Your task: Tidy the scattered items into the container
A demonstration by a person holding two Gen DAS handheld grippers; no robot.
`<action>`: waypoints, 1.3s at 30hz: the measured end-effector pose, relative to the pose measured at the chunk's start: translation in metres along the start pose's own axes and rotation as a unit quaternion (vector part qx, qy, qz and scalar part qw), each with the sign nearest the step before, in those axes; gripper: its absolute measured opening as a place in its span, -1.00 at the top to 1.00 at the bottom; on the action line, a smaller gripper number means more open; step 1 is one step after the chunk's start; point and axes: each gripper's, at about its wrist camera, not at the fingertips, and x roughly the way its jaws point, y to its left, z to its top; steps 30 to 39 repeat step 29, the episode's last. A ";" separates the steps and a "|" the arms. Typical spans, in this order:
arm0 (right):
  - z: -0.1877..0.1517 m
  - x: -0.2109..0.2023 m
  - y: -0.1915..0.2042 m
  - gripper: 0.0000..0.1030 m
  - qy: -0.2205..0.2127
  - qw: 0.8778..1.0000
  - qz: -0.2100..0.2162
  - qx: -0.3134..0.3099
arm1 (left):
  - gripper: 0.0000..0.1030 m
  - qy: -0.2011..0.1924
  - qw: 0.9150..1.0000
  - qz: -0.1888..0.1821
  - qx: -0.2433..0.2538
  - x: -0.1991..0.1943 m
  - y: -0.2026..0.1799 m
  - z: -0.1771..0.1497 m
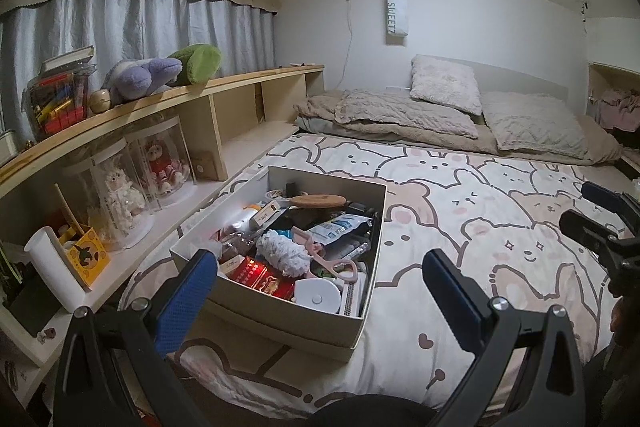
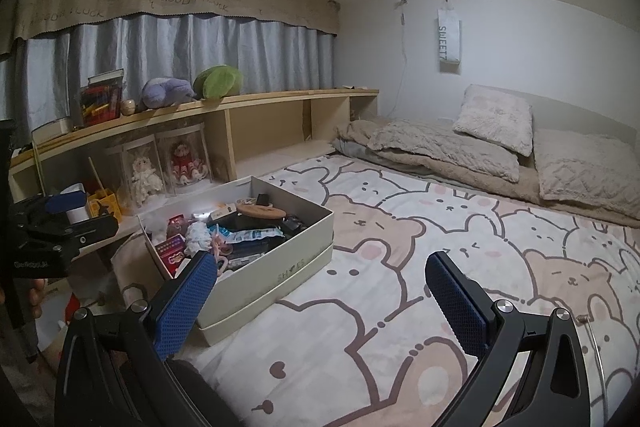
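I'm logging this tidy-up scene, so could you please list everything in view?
box: one, cream, on the bed's near left, full of mixed items
scissors: one, pink, in the box
brush: one, wooden, at the box's far end
bedspread: one, cartoon-animal print, covering the bed
pillows: three, beige, at the headboard
plush toys: two, purple and green, on the shelf top
dolls: two, in clear cases, on the lower shelf
left claw: open, empty
right claw: open, empty
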 end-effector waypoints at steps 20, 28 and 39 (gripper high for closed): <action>0.000 0.000 -0.004 -1.00 0.001 1.000 0.000 0.008 | -1.00 0.001 1.000 -0.009 -0.002 0.001 -0.001 -0.001; -0.002 0.001 -0.004 -1.00 0.002 1.000 -0.001 0.011 | -1.00 0.001 1.000 -0.009 0.003 0.000 -0.004 0.000; -0.003 0.001 -0.004 -1.00 0.002 1.000 -0.001 0.012 | -1.00 0.001 1.000 -0.008 0.003 0.000 -0.003 0.001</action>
